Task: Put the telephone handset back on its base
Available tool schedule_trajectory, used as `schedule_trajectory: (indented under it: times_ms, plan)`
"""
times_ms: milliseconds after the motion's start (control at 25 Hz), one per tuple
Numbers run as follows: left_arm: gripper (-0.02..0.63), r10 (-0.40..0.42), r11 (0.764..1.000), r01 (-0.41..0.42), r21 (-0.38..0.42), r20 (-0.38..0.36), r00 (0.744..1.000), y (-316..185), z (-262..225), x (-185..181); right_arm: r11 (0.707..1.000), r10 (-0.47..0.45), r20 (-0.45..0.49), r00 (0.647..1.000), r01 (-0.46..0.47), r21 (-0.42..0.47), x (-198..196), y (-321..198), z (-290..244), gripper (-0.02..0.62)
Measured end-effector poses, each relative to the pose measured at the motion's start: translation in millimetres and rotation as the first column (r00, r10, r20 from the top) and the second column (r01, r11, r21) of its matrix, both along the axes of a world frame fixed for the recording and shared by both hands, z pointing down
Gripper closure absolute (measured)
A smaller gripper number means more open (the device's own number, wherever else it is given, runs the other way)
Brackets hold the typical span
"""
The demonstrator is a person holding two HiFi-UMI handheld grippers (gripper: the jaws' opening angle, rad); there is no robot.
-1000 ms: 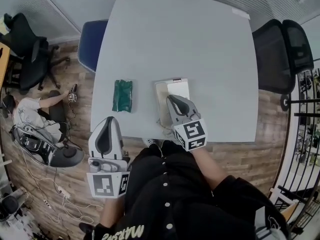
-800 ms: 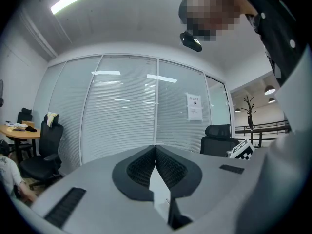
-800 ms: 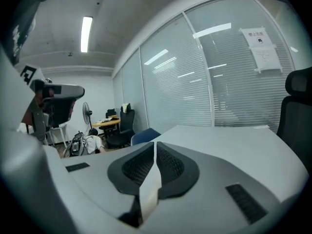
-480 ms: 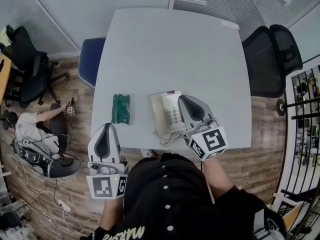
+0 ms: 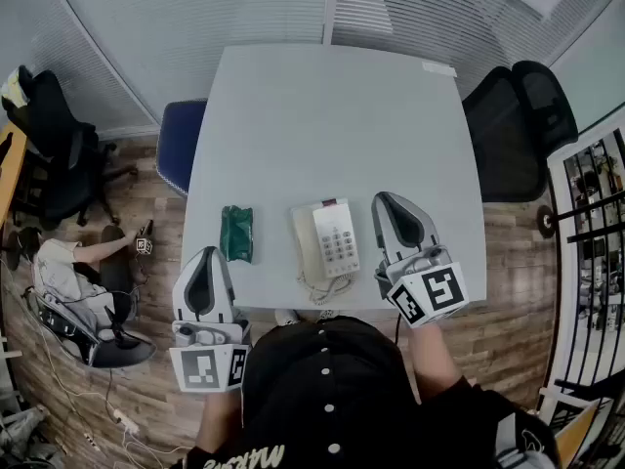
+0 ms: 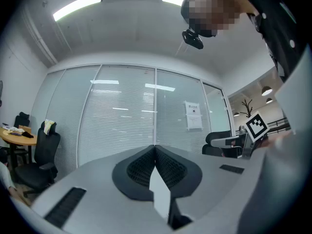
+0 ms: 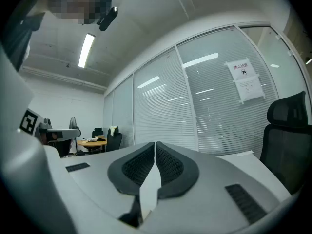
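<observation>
A white telephone [image 5: 337,242] sits near the front edge of the grey table [image 5: 322,125]. Its handset [image 5: 305,247] lies along the left side of the base, and the coiled cord [image 5: 318,287] curls at the front. My right gripper [image 5: 385,198] hovers just right of the phone, apart from it, shut and empty. My left gripper [image 5: 204,253] hangs off the table's front left corner, also shut with nothing in it. In the left gripper view the left gripper [image 6: 155,147] faces a glass wall. The right gripper [image 7: 155,144], in the right gripper view, does the same.
A crumpled green packet [image 5: 236,234] lies left of the phone. A blue chair [image 5: 180,143] stands at the table's left side and a black office chair [image 5: 518,135] at its right. A person [image 5: 63,262] sits on the floor at far left among cables.
My right gripper has come off the telephone and moved up and to the right, so the handset and keypad now show fully. The left gripper has barely shifted.
</observation>
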State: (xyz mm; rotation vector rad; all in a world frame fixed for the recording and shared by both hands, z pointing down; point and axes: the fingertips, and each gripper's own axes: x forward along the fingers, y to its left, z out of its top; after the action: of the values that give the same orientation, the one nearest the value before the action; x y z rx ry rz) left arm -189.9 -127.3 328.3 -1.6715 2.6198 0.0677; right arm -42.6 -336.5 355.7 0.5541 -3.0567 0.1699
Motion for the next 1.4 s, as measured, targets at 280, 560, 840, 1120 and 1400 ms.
schedule_trajectory:
  times_ms: [280,560,840,1120,1400]
  plan:
    - [0.591,0.012,1.0,-0.013,0.022,0.038,0.999,-4,-9,-1,0.999,0.0,0.045,0.999,-0.003,0.054,13,-5,-28,0.558]
    - [0.591,0.005,0.999,-0.008,0.038,0.076,0.997,-7,-22,-10,0.995,0.068,0.083,0.994,-0.073,0.067,35,-15,-41,0.558]
    - [0.591,-0.018,1.0,0.015,0.023,0.138,0.99,-5,-30,-15,0.981,0.168,0.101,0.981,-0.176,0.078,64,-38,-46,0.558]
    - [0.591,-0.019,1.0,0.016,0.021,0.132,0.991,-6,-28,-16,0.976,0.19,0.103,0.976,-0.199,0.083,70,-42,-46,0.558]
    - [0.591,-0.017,1.0,0.014,0.019,0.143,0.99,-6,-29,-12,0.98,0.166,0.088,0.982,-0.174,0.095,62,-39,-42,0.56]
